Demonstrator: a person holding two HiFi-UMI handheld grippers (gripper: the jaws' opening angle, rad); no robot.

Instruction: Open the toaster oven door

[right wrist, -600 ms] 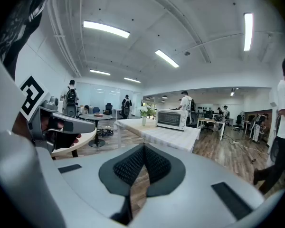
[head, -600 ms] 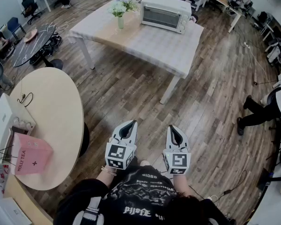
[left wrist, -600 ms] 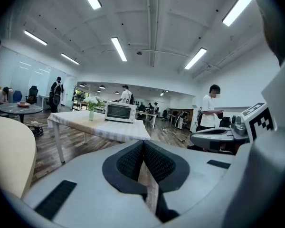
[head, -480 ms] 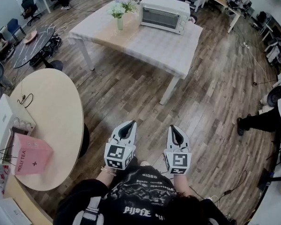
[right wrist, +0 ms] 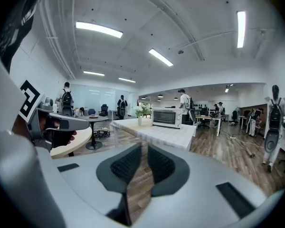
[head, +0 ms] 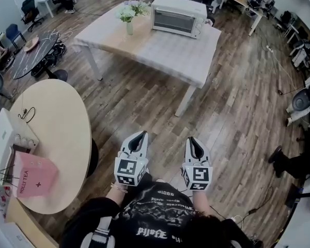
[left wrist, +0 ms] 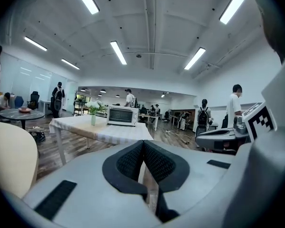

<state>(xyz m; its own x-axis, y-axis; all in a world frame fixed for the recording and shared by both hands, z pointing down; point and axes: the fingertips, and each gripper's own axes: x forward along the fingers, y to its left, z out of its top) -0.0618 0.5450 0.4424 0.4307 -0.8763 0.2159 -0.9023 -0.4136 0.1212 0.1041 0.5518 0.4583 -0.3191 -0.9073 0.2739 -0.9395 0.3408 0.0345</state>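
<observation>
A bystander [head: 293, 164] at the right edge is seen lower in the head view than before. The toaster oven [head: 178, 15], its door shut, is placed at the far end of the cloth-covered table [head: 160, 48]. Well short of it, the left gripper [head: 140, 135] and right gripper [head: 191, 140] are held closed and empty.

There is one toaster oven [head: 178, 15] and one vase of flowers [head: 129, 14], both on the one rectangular desk [head: 160, 48]. The head view shows three desks in all: that cloth-covered one, one pale round desk [head: 57, 133] and one dark round desk [head: 33, 53]. The pale round desk bears one pink bag [head: 35, 174] and one white box [head: 2, 143]. There are two grippers, one left gripper [head: 143, 133] and one right gripper [head: 191, 138]. Each carries one marker cube [head: 129, 170], two cubes in all. The office chairs [head: 13, 32] and people [left wrist: 235, 103] further back are too small to count surely
</observation>
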